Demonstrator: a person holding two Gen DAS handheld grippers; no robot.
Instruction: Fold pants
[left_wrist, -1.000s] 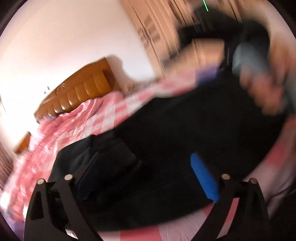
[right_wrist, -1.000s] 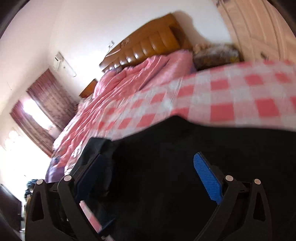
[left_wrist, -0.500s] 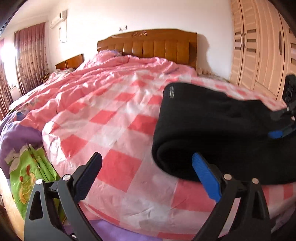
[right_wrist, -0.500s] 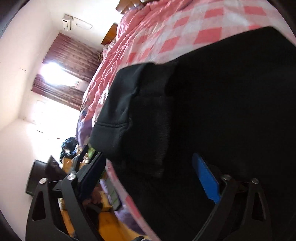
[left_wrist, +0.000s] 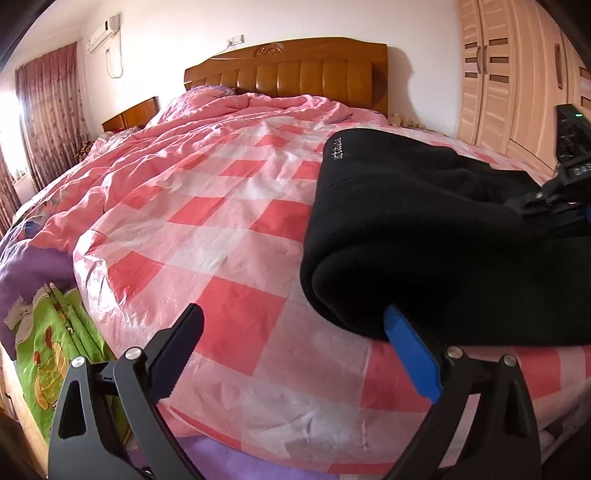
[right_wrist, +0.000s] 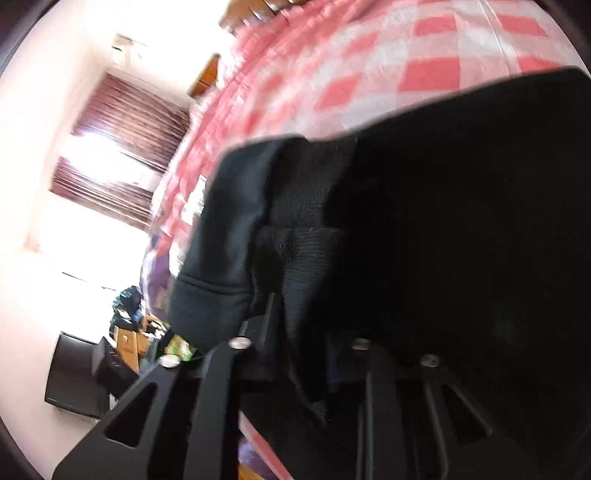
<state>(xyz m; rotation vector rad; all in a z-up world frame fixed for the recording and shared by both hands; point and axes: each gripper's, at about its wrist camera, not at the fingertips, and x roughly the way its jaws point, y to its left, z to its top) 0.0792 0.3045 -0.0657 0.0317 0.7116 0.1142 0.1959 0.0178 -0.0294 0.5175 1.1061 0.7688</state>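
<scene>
The black pants (left_wrist: 424, 236) lie folded over on the pink checked quilt (left_wrist: 229, 221), a rounded fold edge facing me in the left wrist view. My left gripper (left_wrist: 291, 332) is open and empty, its blue pad (left_wrist: 410, 347) just touching under the fold. My right gripper (right_wrist: 299, 332) is shut on the pants' layered edge (right_wrist: 288, 251), which fills that view. The right gripper also shows in the left wrist view (left_wrist: 554, 199), on the far right side of the pants.
A wooden headboard (left_wrist: 288, 70) and wardrobe doors (left_wrist: 517, 74) stand beyond the bed. A green and purple printed sheet (left_wrist: 48, 332) hangs at the bed's near left corner. Curtains (left_wrist: 44, 122) cover the window on the left.
My left gripper let go of the pants and drew back to the bed's near edge. My right gripper closed from open onto the pants' edge.
</scene>
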